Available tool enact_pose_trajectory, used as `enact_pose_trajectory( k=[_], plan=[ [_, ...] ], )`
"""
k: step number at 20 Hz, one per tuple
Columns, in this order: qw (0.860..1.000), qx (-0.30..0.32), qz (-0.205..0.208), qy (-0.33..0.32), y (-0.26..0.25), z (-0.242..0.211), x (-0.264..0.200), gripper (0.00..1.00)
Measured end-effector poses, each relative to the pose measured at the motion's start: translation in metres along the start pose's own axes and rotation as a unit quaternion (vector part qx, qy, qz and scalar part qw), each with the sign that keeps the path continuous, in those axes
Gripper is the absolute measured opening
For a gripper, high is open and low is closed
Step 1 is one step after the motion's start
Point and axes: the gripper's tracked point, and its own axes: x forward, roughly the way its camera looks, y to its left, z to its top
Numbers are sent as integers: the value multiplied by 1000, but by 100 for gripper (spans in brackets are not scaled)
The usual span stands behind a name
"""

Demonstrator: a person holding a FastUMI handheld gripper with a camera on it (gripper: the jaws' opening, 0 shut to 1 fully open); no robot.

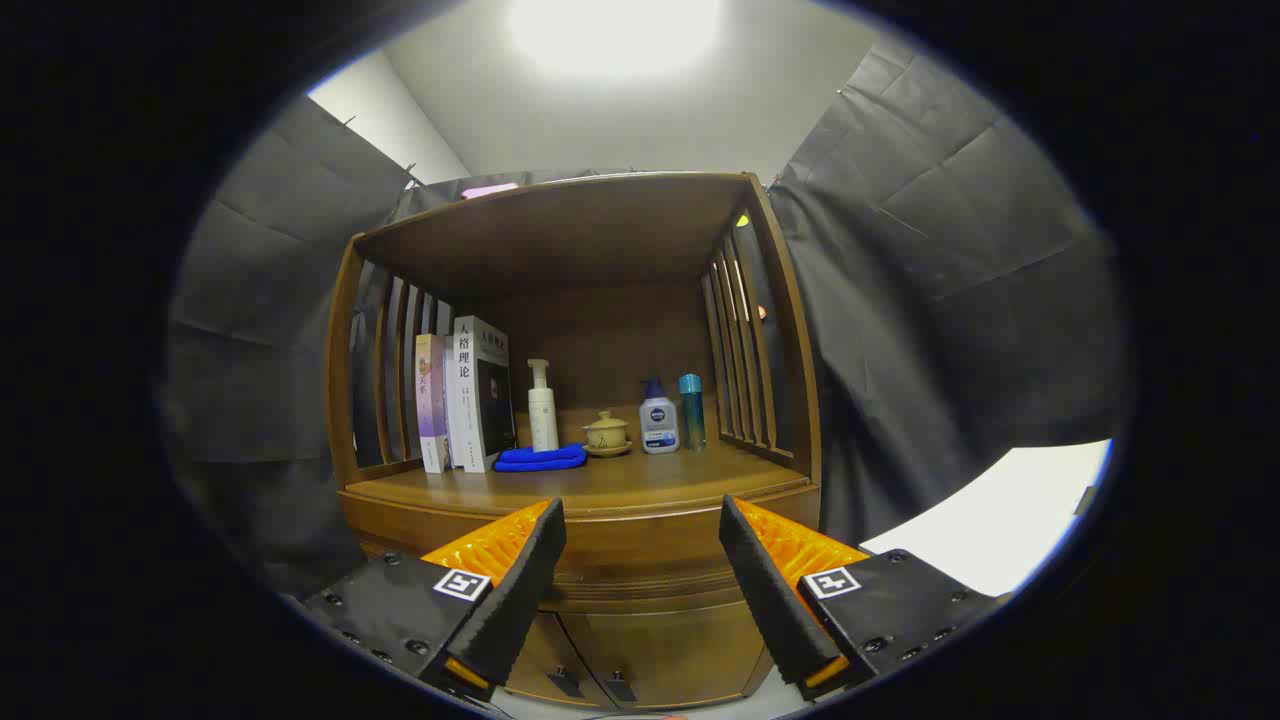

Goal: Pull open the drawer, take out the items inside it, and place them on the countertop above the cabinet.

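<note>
Gripper view, facing a wooden cabinet (640, 560) with slatted sides: on the countertop (600, 485), left to right, upright books (465, 395) at the left edge, a folded blue cloth (540, 458) before a white pump bottle (542, 405), a small lidded cup (606, 433) on a saucer, a white-and-blue bottle (658, 420), a teal bottle (691, 410) near the right slats. Gripper (640, 540) open, fingers spread and empty, level with the closed drawer (640, 590) under the countertop's front edge. Cabinet doors (640, 655) below.
</note>
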Motion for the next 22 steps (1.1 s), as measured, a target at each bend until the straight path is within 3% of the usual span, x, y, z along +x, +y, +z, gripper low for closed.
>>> enact_pose_trajectory(
  k=[22],
  plan=[
    [1000,0,0,5,1,-3,2,98]
  ],
)
